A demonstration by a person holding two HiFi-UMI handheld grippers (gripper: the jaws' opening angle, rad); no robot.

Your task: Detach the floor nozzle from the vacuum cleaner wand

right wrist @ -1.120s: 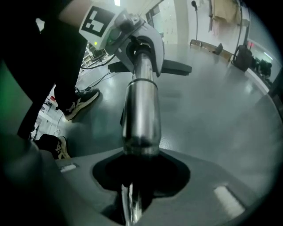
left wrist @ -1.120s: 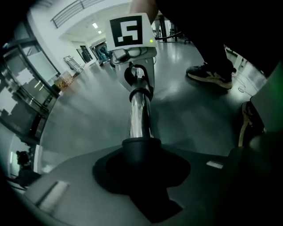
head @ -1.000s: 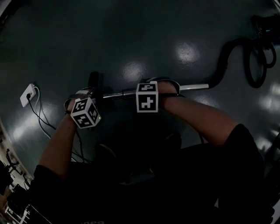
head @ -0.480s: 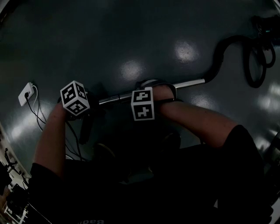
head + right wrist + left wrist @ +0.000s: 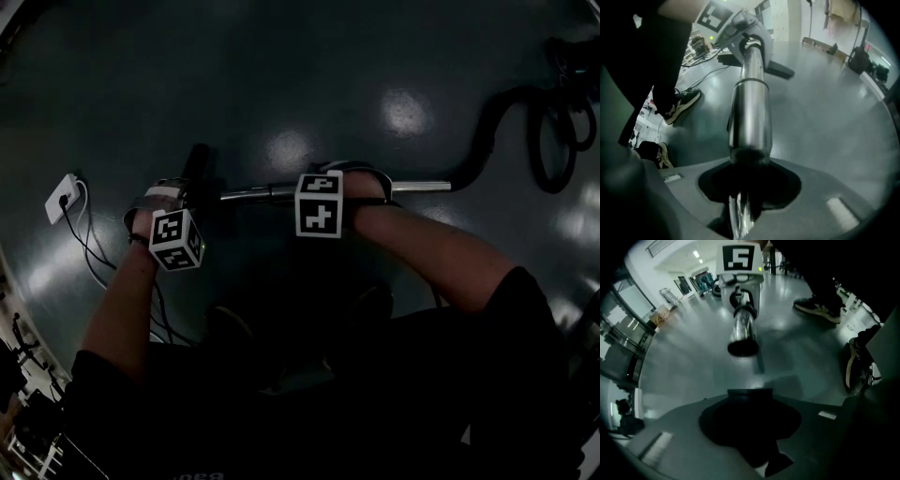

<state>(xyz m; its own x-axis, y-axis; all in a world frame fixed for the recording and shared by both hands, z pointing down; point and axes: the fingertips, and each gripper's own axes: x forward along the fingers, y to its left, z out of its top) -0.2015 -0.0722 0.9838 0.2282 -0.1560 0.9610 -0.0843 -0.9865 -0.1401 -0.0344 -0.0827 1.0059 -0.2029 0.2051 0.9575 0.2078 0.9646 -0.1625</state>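
- Items at far left: a white wall socket (image 5: 60,200) lies on the dark floor (image 5: 281,66), and thin cables (image 5: 89,253) trail from it toward the person.
- Next to the right: the left gripper (image 5: 750,427) points steeply down, its marker cube (image 5: 176,240) turned up toward the head view.
- Grip, left side: the jaws are clenched on the black neck of the floor nozzle (image 5: 198,167). The left gripper view is dark there, but a flat-topped black part fills the jaw gap.
- Location of the floor nozzle: its black body extends away from the left gripper, crosswise to the wand (image 5: 412,187). Whether it rests on the floor cannot be told.
- Joint status: the floor nozzle is off the wand. In the left gripper view the open, dark end of the chrome tube faces the nozzle neck, with bare floor showing between the two.
- Centre: the wand runs roughly level across the head view, starting just right of the left gripper.
- Grip, right side: the right gripper (image 5: 740,206) grasps the wand partway along. The tube passes between the jaws and is clamped there.
- Right end: a black hose (image 5: 483,131) joins the wand and curves up toward loops at the upper right edge.
- Both gripper views also show a dark shoe (image 5: 682,105) with a pale sole on the floor beside the wand.
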